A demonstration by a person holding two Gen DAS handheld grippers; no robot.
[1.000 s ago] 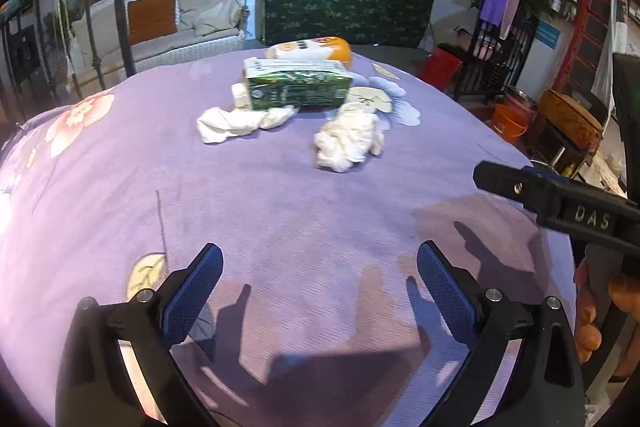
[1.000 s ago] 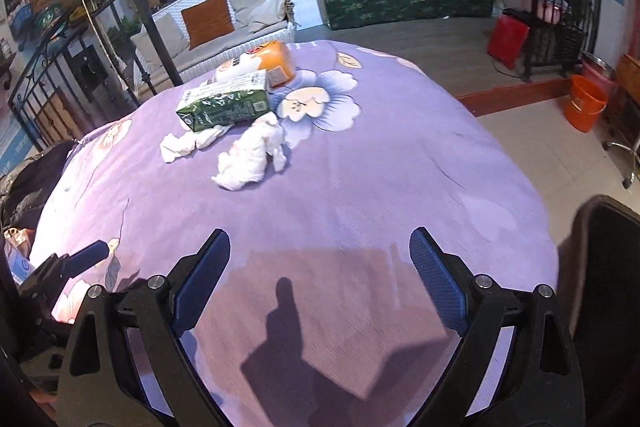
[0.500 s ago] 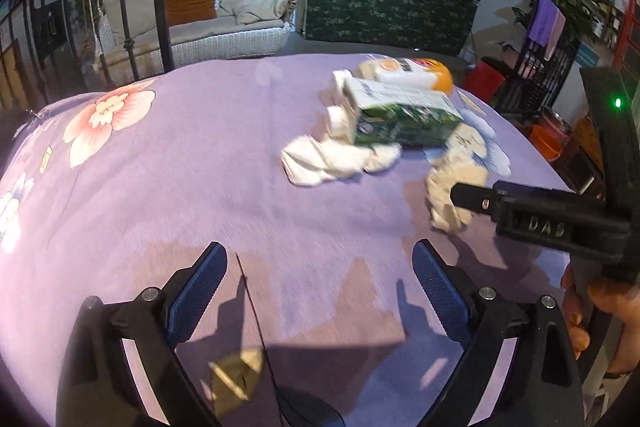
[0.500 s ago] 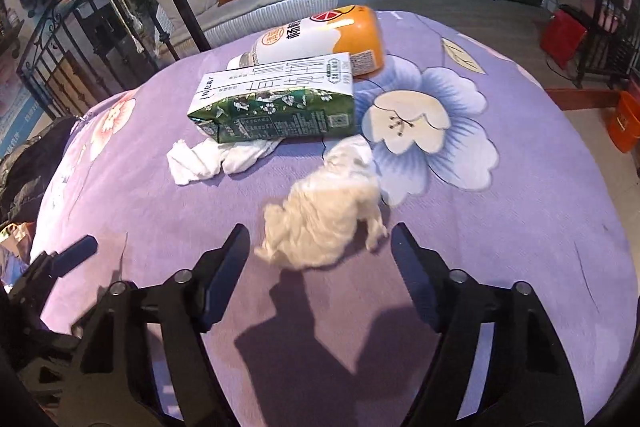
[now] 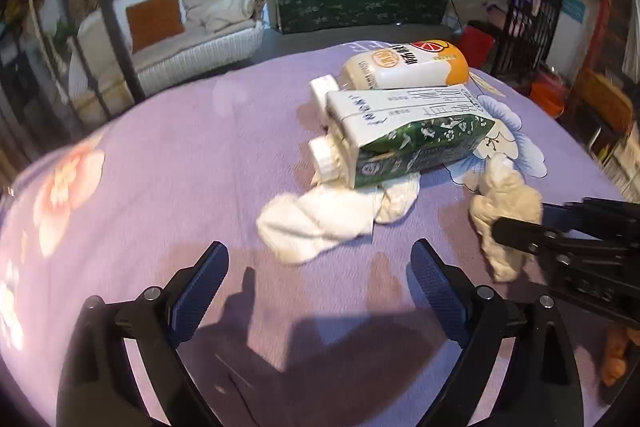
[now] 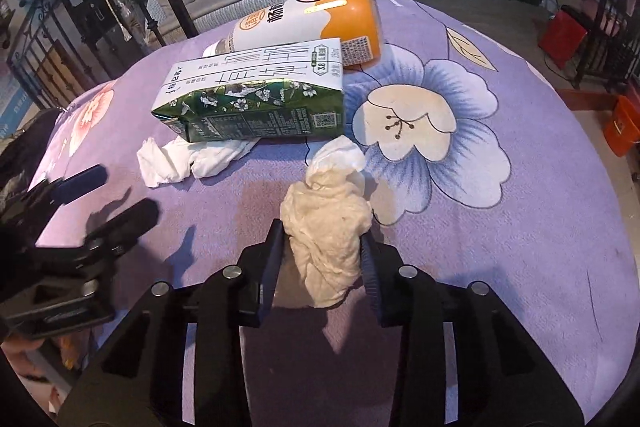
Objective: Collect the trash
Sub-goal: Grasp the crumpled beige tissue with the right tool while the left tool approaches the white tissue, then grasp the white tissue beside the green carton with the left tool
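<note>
Our right tool (image 6: 322,259) is closing around the crumpled tissue (image 6: 328,227), mid-desk (image 6: 520,227) near its flower print, pads touching its sides; we should squeeze gently and lift straight; our left tool (image 5: 320,279) stands wide, empty, before the white tissue (image 5: 320,219); no bin shows; the carton (image 6: 256,99) hides that tissue's end.

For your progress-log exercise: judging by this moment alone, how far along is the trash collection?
Done: nothing visibly collected; all the trash lies on the purple cloth. In hand: the right gripper is closing its jaws around the crumpled tissue. Left: the white tissue, carton and bottle; the left gripper is open, empty, just short of the white tissue.
</note>
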